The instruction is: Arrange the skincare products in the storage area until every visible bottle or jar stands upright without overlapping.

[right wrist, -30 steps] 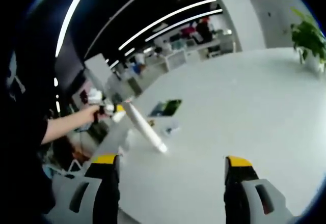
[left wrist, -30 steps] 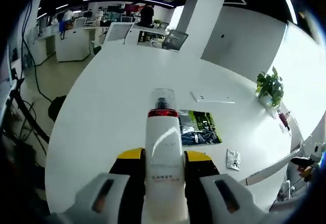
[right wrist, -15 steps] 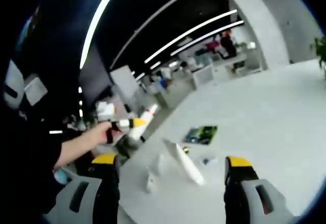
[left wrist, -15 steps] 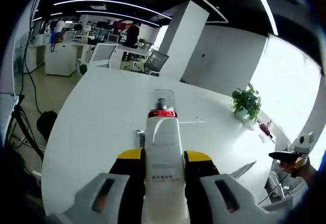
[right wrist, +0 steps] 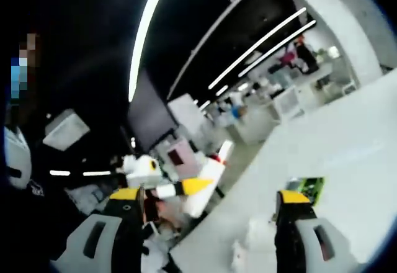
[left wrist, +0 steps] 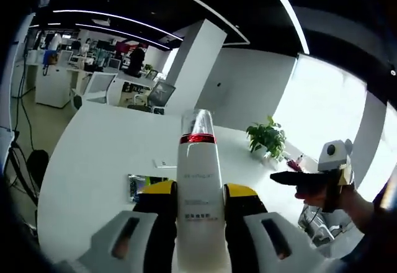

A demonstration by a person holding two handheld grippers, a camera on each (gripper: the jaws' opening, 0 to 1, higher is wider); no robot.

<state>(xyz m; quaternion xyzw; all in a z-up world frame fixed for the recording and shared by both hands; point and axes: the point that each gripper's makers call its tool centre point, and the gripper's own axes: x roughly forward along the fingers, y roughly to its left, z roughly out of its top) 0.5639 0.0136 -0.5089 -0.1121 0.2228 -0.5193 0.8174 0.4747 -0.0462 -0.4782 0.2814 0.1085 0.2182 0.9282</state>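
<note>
A tall white bottle (left wrist: 198,192) is held clamped between the yellow-tipped jaws of the left gripper (left wrist: 198,206), its long axis running straight out along them, cap end away from the hand. The bottle is carried in the air above a white table (left wrist: 93,161), well apart from the surface, so it is judged that it must be swung cap-up and lowered before it can stand. It is a slim white cylinder with a red band below a clear cap and small grey print on its body. A green packet (left wrist: 141,186) lies flat on the table behind it. The right gripper (right wrist: 208,210) is seen with its jaws set wide and nothing between them; beyond them, the left gripper and its bottle (right wrist: 208,183) are seen at a slant.
</note>
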